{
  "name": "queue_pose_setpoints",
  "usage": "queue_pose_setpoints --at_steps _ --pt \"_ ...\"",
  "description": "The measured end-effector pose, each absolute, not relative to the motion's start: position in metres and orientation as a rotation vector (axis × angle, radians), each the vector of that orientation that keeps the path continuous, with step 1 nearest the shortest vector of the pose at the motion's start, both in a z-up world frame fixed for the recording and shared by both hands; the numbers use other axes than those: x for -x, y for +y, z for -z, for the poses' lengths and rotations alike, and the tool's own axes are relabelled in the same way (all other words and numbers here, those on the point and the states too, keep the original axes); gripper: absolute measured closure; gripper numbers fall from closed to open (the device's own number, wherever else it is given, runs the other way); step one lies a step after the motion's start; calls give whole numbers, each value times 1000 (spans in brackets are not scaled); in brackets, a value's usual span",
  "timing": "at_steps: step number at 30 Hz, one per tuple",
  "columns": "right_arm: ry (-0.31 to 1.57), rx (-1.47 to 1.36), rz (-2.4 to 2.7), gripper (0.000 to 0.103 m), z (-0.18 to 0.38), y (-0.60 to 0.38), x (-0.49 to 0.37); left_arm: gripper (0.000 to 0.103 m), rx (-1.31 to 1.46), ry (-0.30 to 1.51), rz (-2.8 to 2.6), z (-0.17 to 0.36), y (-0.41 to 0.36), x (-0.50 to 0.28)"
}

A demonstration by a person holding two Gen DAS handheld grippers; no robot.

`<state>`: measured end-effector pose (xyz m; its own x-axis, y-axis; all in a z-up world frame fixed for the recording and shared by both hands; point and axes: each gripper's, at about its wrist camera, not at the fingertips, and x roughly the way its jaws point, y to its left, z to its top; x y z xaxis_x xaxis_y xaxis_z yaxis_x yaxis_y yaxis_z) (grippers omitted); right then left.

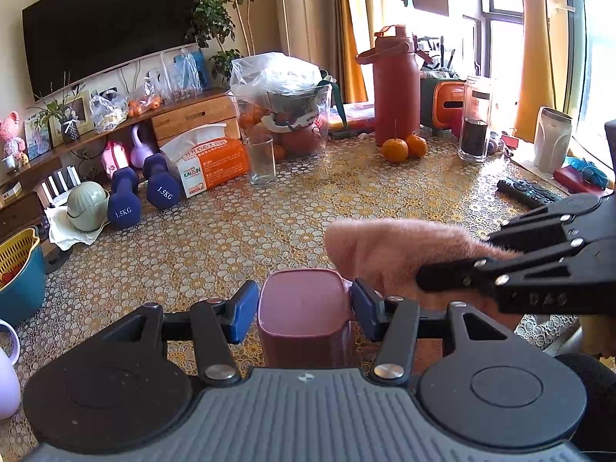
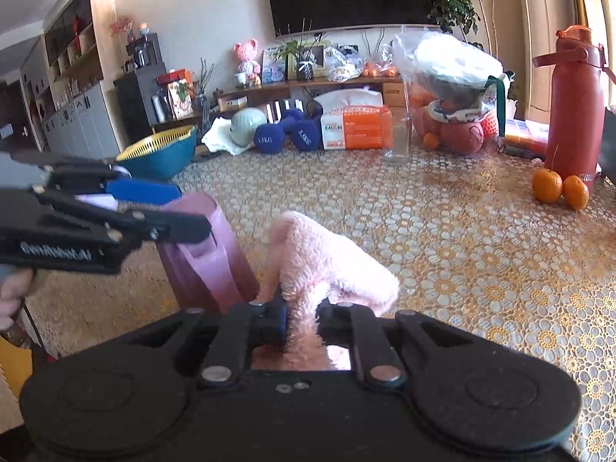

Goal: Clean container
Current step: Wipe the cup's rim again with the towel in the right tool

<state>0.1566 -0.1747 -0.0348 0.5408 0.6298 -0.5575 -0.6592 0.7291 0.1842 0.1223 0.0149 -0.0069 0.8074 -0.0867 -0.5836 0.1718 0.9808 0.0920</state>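
1. Our left hand-held gripper point(image 1: 304, 310) has black arms and two blue pads point(image 1: 243, 310) at its tips.
2. Its body is grey with long ridges, and a big black round disc sits on each side.
3. Shiny silver screws point(image 1: 221, 371) hold its arms together.
4. Our right hand-held gripper point(image 2: 302, 319) is black all over, with two big round discs as well.
5. It has flat black arms with triangle holes and round silver screws point(image 2: 217, 374).
6. Seen from the side, the left one has white letters point(image 2: 56, 256) on its black bar, too blurry for us to read.
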Motion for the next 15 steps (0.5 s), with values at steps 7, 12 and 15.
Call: queue_pose_setpoints --at_steps 7,12,15 --pt "570 -49 -860 92 -3 -176 -150 50 -144 618 139 7 15 -122" --pt "597 -35 -896 92 5 -160 -149 50 -144 618 138 7 15 -122" --pt "621 -19 -889 92 15 -157 -150 50 -144 618 138 7 15 -122"
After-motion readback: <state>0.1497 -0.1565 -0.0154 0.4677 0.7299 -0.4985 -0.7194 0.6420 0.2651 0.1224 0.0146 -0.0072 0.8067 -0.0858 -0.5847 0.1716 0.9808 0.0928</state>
